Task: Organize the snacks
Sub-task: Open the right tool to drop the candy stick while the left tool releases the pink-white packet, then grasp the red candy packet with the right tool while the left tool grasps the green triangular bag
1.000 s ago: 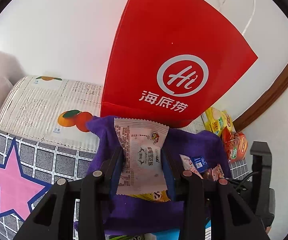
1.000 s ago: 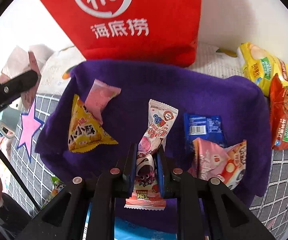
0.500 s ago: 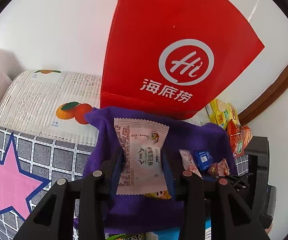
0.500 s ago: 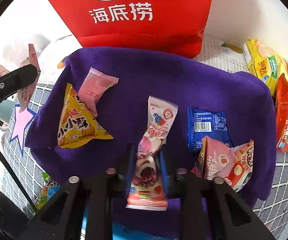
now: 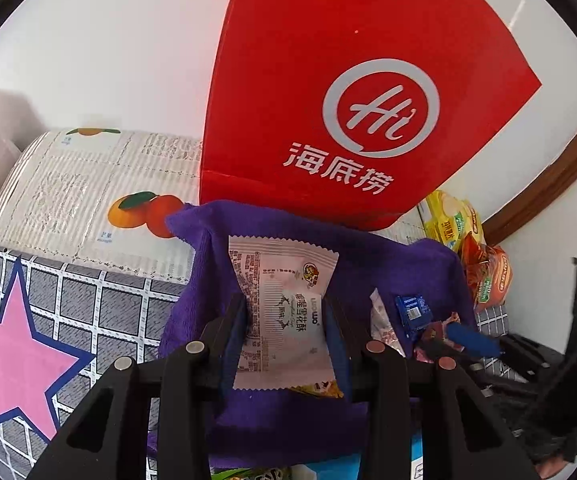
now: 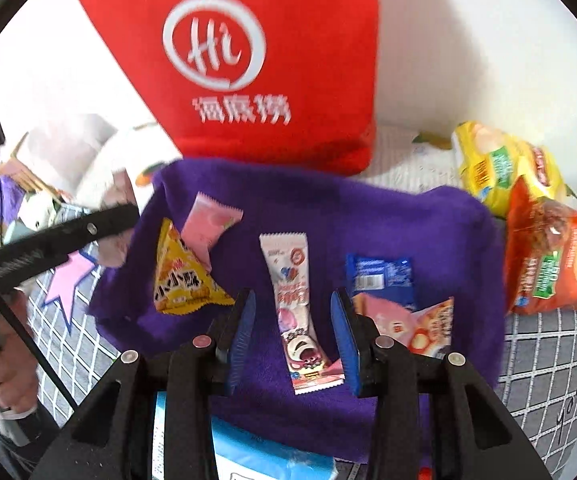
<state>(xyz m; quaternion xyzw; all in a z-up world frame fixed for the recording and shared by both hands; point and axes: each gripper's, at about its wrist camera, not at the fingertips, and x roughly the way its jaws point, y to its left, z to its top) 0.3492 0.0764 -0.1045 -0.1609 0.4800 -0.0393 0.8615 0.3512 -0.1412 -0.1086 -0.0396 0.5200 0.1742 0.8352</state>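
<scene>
While the left gripper (image 5: pixel 284 320) is clamped on one white snack packet (image 5: pixel 284 308), which is held upright above the purple cloth (image 5: pixel 388 264), the right gripper (image 6: pixel 292 320) is seen with its jaws spread apart and nothing between the pads but a long pink-and-white snack bar (image 6: pixel 296 304) lying flat on the purple cloth (image 6: pixel 368 220), untouched by either finger.

Five snacks are counted on the cloth in the right wrist view: one yellow triangular packet (image 6: pixel 184 276) at the left, one pink packet (image 6: pixel 208 228) resting partly over its upper edge, the bar in the middle, one blue packet (image 6: pixel 380 276) to the right of the bar, and one pink-and-cream packet (image 6: pixel 408 324) overlapping the blue one's lower edge.

Two larger bags are seen off the cloth at its right edge: one yellow bag (image 6: pixel 504 164) and, just in front of it, one orange-red bag (image 6: pixel 552 264).

One red bag with a white logo (image 6: pixel 256 60) stands upright behind the cloth, against the white wall. A grey checked sheet with a pink star (image 5: pixel 20 356) is spread beneath the cloth.
</scene>
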